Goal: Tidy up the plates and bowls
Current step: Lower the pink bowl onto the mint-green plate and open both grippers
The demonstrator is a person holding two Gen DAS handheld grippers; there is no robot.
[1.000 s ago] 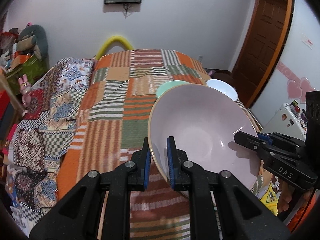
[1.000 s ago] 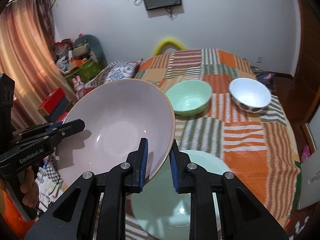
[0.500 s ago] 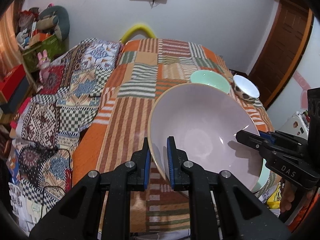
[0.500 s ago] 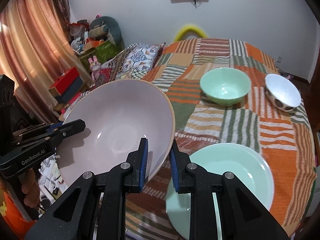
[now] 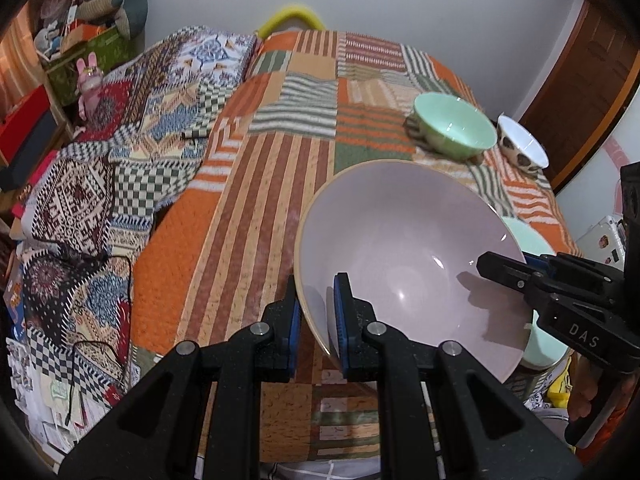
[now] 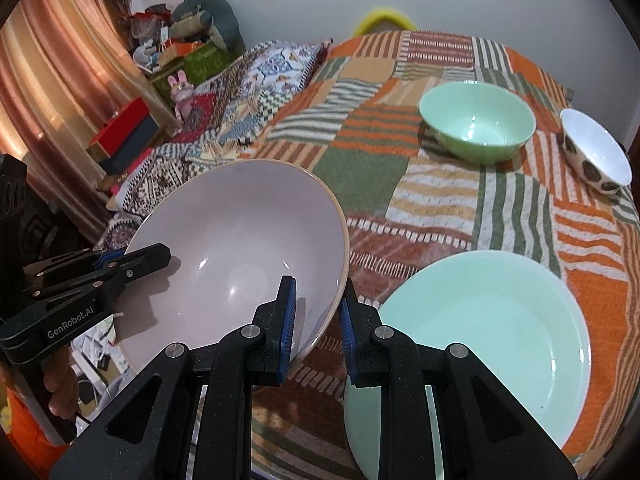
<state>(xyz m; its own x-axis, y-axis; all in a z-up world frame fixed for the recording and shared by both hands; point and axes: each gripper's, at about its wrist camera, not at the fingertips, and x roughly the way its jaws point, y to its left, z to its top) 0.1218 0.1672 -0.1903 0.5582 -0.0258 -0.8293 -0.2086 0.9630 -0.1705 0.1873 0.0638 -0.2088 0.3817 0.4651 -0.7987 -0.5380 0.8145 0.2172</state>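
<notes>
I have the pink plate clamped at opposite rims, my left gripper on one edge and my right gripper on the other, holding it tilted above the bedspread. The green plate lies just right of my right gripper. I'd level the pink plate, centre it over the green one, then lower both sides evenly.

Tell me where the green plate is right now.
The green plate lies flat on the patchwork bedspread at lower right of the right wrist view, just right of the held pink bowl, with the green bowl beyond it.
</notes>
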